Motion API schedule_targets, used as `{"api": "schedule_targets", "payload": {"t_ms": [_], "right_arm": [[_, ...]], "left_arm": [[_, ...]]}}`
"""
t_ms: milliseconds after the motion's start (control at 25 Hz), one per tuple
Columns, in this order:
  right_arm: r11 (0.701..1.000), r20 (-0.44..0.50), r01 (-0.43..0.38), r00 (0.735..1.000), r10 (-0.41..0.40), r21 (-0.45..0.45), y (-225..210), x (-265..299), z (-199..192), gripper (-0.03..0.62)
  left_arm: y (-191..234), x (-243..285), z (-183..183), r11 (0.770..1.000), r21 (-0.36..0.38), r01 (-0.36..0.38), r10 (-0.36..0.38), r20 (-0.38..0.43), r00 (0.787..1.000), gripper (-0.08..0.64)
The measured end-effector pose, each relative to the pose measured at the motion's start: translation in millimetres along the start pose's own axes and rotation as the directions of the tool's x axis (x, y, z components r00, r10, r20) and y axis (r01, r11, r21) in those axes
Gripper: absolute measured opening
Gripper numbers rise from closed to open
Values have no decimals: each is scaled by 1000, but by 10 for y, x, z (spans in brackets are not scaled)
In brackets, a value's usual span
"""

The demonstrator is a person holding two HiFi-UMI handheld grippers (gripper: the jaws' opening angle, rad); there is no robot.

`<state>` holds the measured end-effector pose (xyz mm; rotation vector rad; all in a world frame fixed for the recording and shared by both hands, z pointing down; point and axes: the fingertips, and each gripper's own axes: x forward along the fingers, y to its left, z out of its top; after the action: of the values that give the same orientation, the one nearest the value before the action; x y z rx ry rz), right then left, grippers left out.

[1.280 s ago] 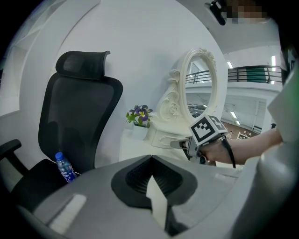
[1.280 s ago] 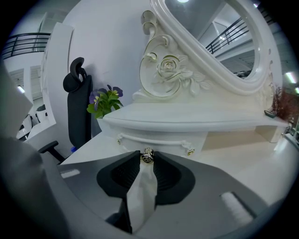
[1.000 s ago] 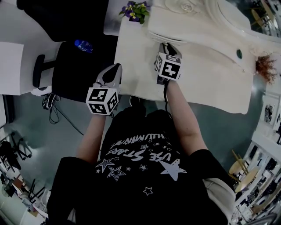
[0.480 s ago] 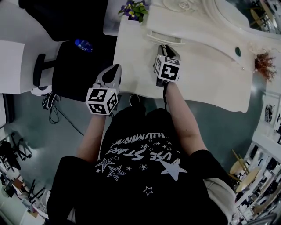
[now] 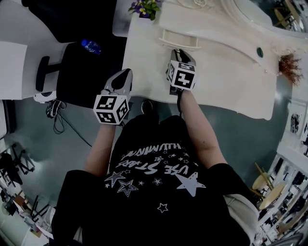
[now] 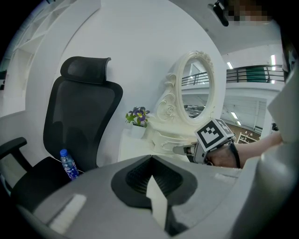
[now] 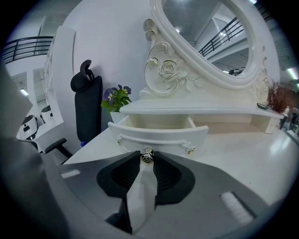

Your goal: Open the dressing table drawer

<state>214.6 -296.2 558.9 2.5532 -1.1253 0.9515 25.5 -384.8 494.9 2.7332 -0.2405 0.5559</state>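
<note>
The white dressing table [image 5: 226, 77] has a small drawer [image 7: 159, 131] under its mirror shelf, pulled partway out with its inside showing. In the head view the drawer [image 5: 179, 40] sticks out toward me. My right gripper [image 7: 147, 158] is shut on the drawer's small metal knob [image 7: 147, 156] at the middle of its front. It appears in the head view as my right gripper [image 5: 181, 54] just in front of the drawer. My left gripper [image 5: 124, 79] hangs shut and empty at the table's left edge, and my left gripper [image 6: 152, 175] points toward the chair and mirror.
A black office chair [image 5: 79, 67] with a blue bottle [image 5: 90, 46] on its seat stands left of the table. A pot of purple flowers [image 5: 144, 7] sits at the table's back left corner. The oval mirror [image 7: 210, 32] rises above the drawer.
My right gripper has drawn back toward me with the knob in it, and the drawer has slid further out from under the shelf. The left gripper has stayed put.
</note>
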Motion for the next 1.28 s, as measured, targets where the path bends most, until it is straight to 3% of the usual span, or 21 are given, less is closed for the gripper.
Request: {"api": "schedule_targets", "payload": {"t_ms": [840,920,1280], "right_arm": [[1000,14,-29,999,29,11,65,-109,-94,134],[999,13,-44,999,44,9,56,-139,-119,163],[987,25,-141,989,143,-81,36,-416,20,167]], "left_arm": [[-54,-59,-90,1000,-13,-11,11,-1,1000,2],[-83,-69,-82,1000,-14,-21,21,6,1000,2],[-262,-289,84,992,-29,-123,125,74,989,2]]}}
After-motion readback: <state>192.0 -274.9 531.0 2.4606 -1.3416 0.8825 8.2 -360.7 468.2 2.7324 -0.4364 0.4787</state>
